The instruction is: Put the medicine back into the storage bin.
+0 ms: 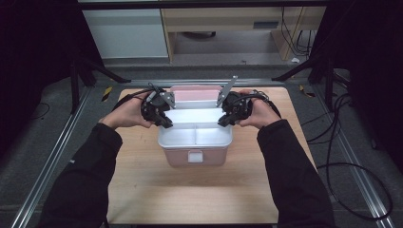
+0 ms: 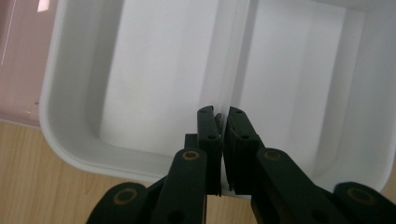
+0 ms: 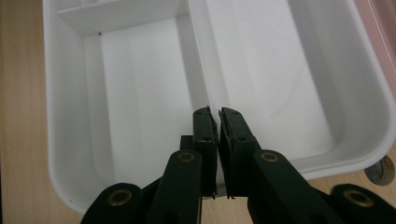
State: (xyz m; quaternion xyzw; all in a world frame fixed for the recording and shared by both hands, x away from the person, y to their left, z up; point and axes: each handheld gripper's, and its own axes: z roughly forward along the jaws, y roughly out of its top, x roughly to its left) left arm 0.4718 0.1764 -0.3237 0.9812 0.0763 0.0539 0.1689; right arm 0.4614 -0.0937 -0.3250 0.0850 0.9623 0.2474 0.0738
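Wooden table (image 1: 142, 190), pale top. Pink box (image 1: 192, 156) at table centre, lid (image 1: 196, 90) open at far side. White tray (image 1: 195, 137) sits in box top, divided into compartments. Left gripper (image 1: 161, 118) at tray's left edge, jaws closed on tray's divider wall (image 2: 231, 60). Right gripper (image 1: 227, 118) at tray's right edge, jaws clamped on same divider wall. Person's hands hold both grippers, dark sleeves (image 1: 85, 185) from bottom.

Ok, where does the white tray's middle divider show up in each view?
High view: divider runs front to back, mid-tray.
Left gripper view: top centre, down into the left tool.
Right gripper view: upper centre, down into the right tool.
Shared landmark: white tray rim.
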